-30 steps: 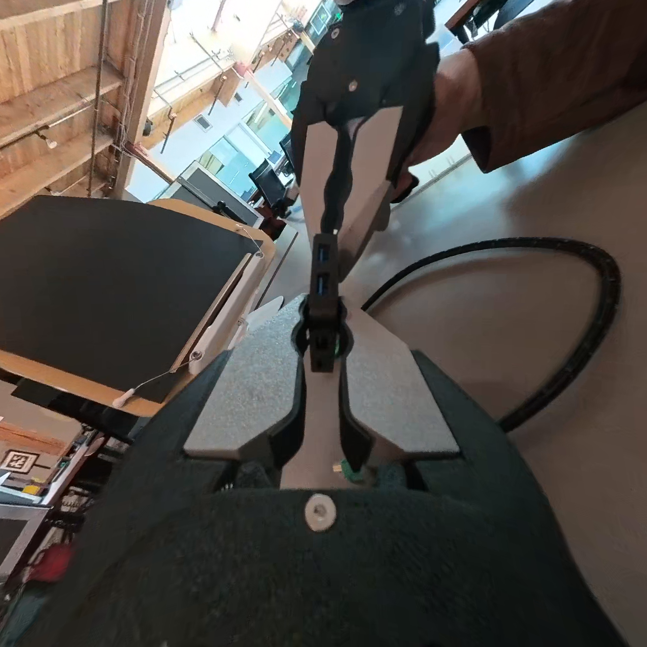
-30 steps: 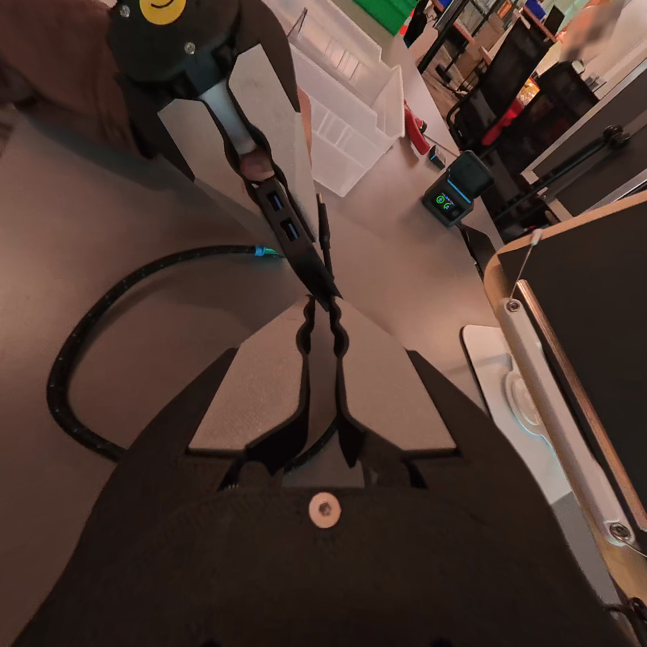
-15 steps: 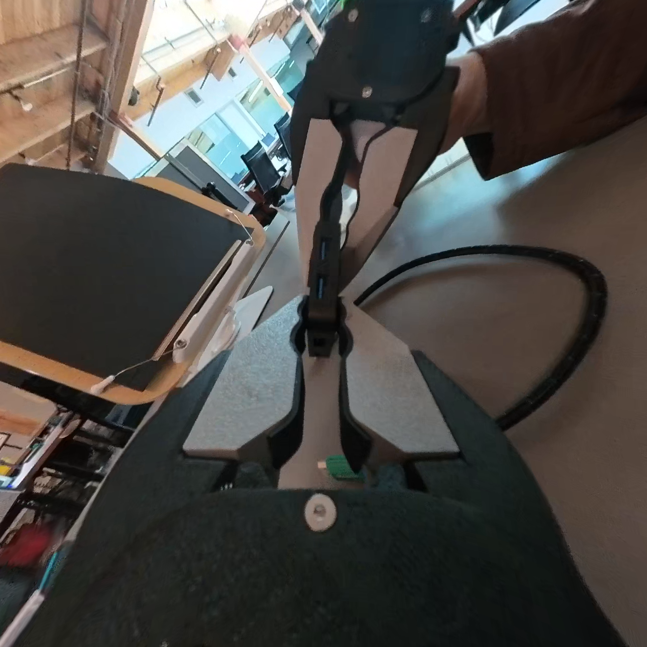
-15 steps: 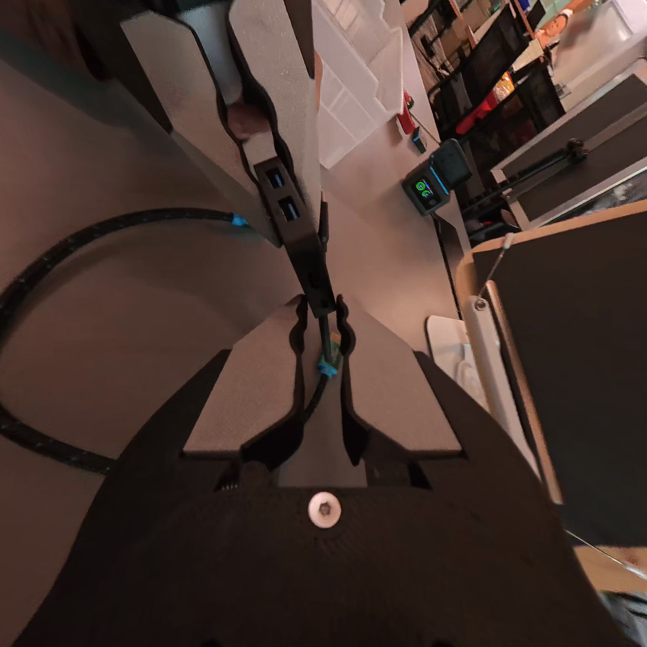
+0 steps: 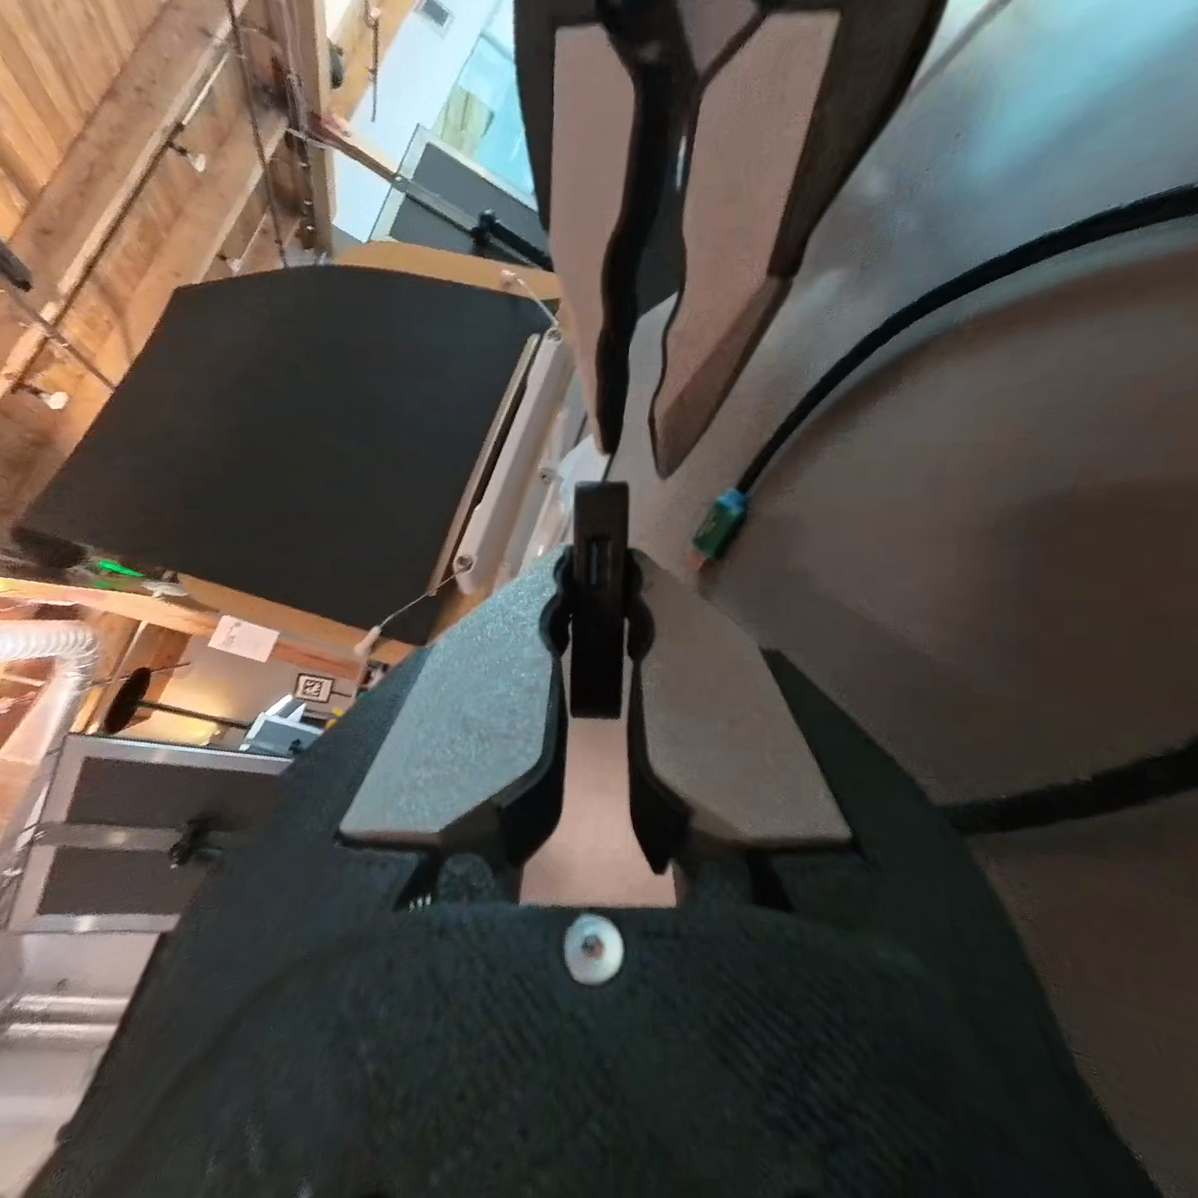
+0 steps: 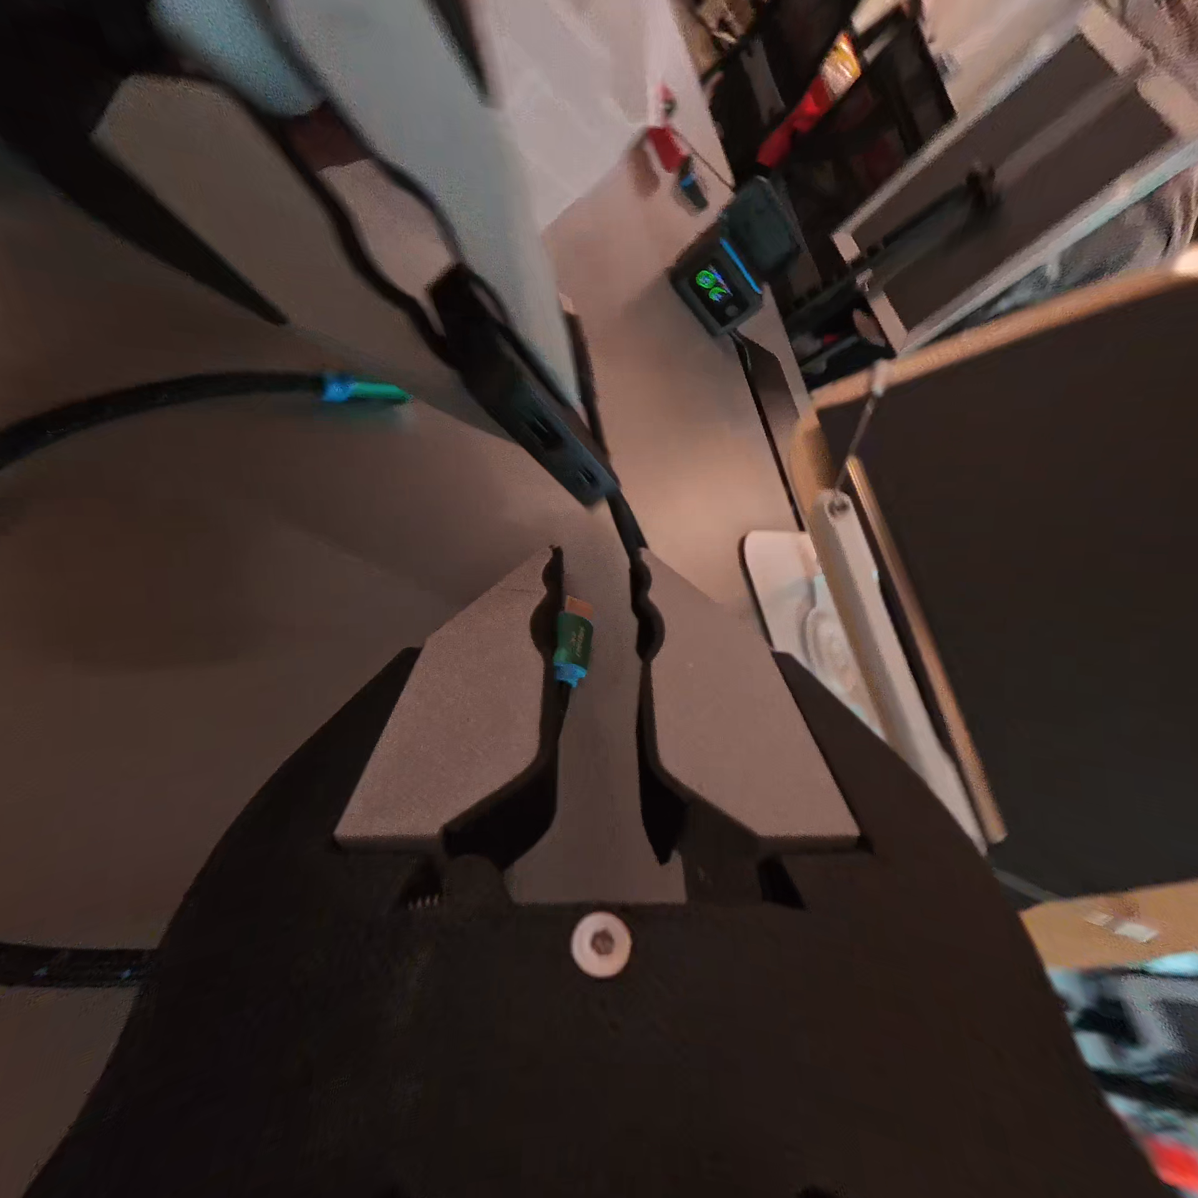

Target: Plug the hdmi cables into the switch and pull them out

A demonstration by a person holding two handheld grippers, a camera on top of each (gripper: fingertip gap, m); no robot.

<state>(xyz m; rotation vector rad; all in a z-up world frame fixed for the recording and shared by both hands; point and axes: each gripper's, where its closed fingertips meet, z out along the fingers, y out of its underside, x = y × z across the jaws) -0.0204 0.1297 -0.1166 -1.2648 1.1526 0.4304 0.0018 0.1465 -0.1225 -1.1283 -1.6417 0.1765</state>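
My left gripper point(image 5: 599, 557) is shut on the black switch point(image 5: 599, 583), which points at the right gripper point(image 5: 638, 450) a short way beyond it. My right gripper point(image 6: 598, 554) is open with nothing clamped. A green HDMI plug point(image 6: 574, 638) shows in the gap near its left finger and appears to lie loose on the grey table point(image 6: 227, 583). In the left wrist view this plug point(image 5: 716, 528) lies on the table, and its black braided cable point(image 5: 907, 324) loops away to the right. A second green plug point(image 6: 363, 389) lies near the blurred switch point(image 6: 518, 415).
A black board with a wooden edge point(image 5: 292, 421) stands beside the table, also in the right wrist view point(image 6: 1037, 583). A small device with a lit green screen point(image 6: 719, 292), a white pad point(image 6: 791, 603) and a red tool point(image 6: 664, 139) lie farther off.
My right gripper has opened and drawn back from the switch. The green plug it held at the switch's end now lies loose. My left gripper has kept its hold and tilted.
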